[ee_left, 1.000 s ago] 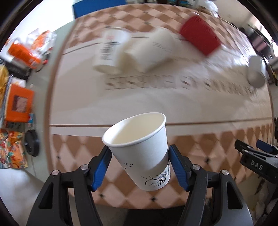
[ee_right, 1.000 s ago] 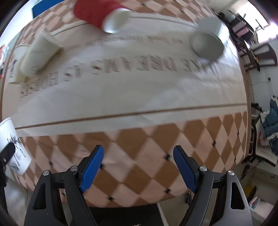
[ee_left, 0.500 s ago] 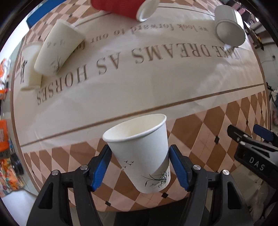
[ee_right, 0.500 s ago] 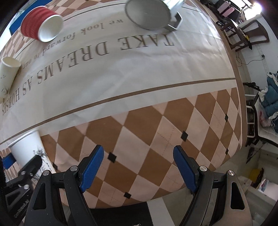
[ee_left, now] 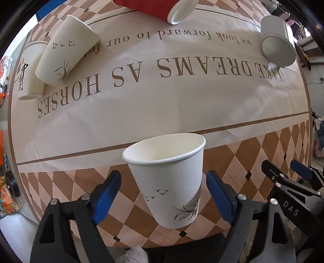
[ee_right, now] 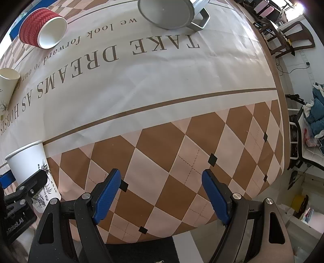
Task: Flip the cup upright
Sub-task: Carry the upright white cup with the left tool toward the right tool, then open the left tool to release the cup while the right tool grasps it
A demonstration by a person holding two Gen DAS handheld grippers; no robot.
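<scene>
Left wrist view: left gripper (ee_left: 164, 194) has its blue pads spread w/ gaps either side of the white paper cup (ee_left: 168, 180), which stands upright, mouth up, on the checkered tablecloth (ee_left: 253, 153) near the table's front edge; bird and grass print on its wall. Right gripper (ee_right: 161, 194) is spread wide, nothing between the pads. Farther back lie a red cup (ee_left: 158, 8) and a grey mug (ee_left: 275, 42) on their sides.

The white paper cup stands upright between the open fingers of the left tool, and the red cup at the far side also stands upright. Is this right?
Not quite. The left wrist view shows the red cup lying on its side. The white paper cup does stand upright between the open fingers of the left tool.
</scene>
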